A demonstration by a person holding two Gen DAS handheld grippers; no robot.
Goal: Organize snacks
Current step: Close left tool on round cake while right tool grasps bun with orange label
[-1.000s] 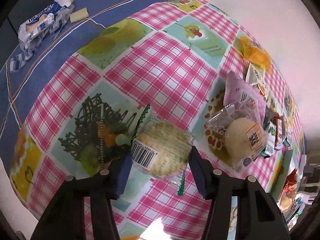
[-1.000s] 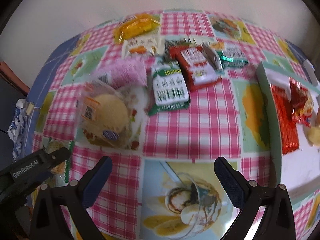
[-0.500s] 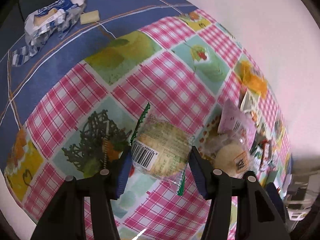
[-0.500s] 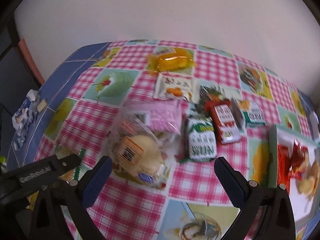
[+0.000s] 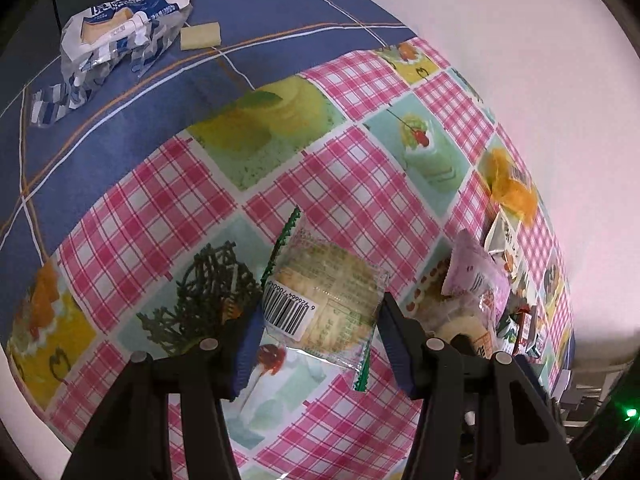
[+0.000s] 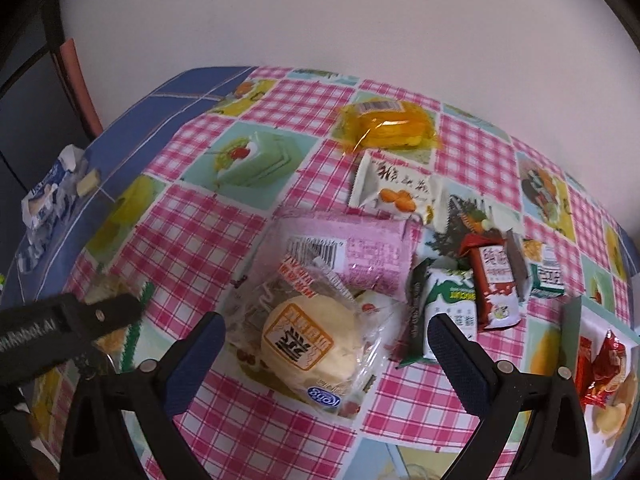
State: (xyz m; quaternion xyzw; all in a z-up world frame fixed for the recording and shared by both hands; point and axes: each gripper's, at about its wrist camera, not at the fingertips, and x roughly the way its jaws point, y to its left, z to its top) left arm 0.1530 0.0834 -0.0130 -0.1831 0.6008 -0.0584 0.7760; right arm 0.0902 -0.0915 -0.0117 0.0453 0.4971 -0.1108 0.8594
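Far left on the bench, well apart from the pile, note a blue-and-white bag with a pale block just beside it; leave both alone. Next, see the left gripper, fingers pinching a round cracker packet by its two side edges, apparently clear of the cloth, with the barcode label toward the camera and faint green print on the film too small to read. Carry it level with a steady, modest squeeze, since crackers probably break under a hard pinch and slick film probably slips under a light one. Steer above the other packs toward the white tray at far right, likely the goal, where red wrappers already lie. Read "Robot.AI" in white on that tool's black body at the left edge of the right wrist view. Further right, find the right gripper, fingers spread wide and pinching nothing, hanging over a bun packet with an orange square label and a small blue oval logo, neither legible. Lower straight, straddle the bun, and close gently on the bread rather than on loose film. Beyond, lying against it, spot a pink packet with a barcode, then a white packet printed with nuts and Chinese characters, a yellow packet behind it, and a green-and-white packet and a red packet, both with Chinese lettering.
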